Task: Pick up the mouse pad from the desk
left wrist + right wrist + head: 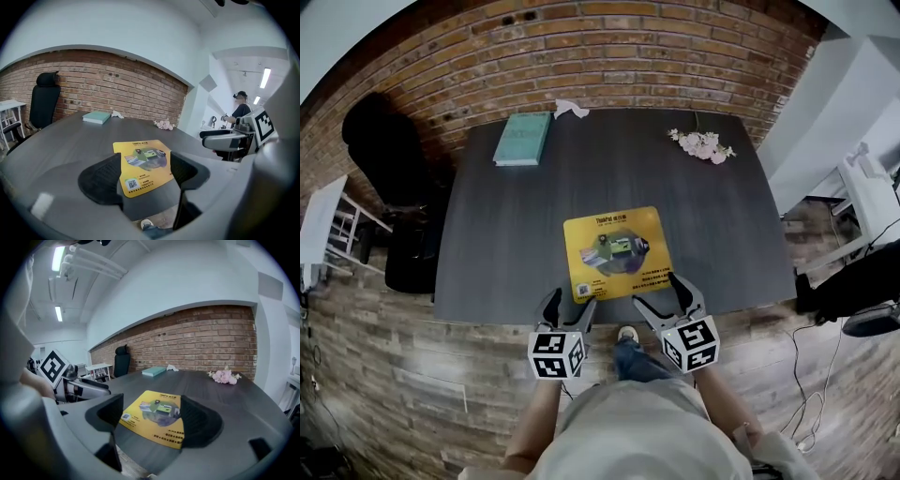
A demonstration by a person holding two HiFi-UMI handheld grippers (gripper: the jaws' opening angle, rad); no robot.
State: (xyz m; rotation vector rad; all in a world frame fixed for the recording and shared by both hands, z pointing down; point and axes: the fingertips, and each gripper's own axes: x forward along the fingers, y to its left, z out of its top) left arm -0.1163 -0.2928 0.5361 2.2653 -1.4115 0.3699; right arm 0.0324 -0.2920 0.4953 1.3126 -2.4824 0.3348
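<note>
1. Lying flat on the dark grey worktop (487, 234), the yellow rectangular printed mouse pad (617, 253) is found close to the near edge, its longer side running roughly along that edge, slightly skewed.
2. The left gripper (569, 305) is held at the pad's near left corner and the right gripper (664, 295) at its near right corner; neither is clearly nearer.
3. Both pairs of fingers (101, 180) are spread apart and empty, with the pad just ahead, framed between them.

Teal book (523, 139) near crumpled tissue (571, 109); pink flowers (703, 144) apart; black chair (380, 141).
</note>
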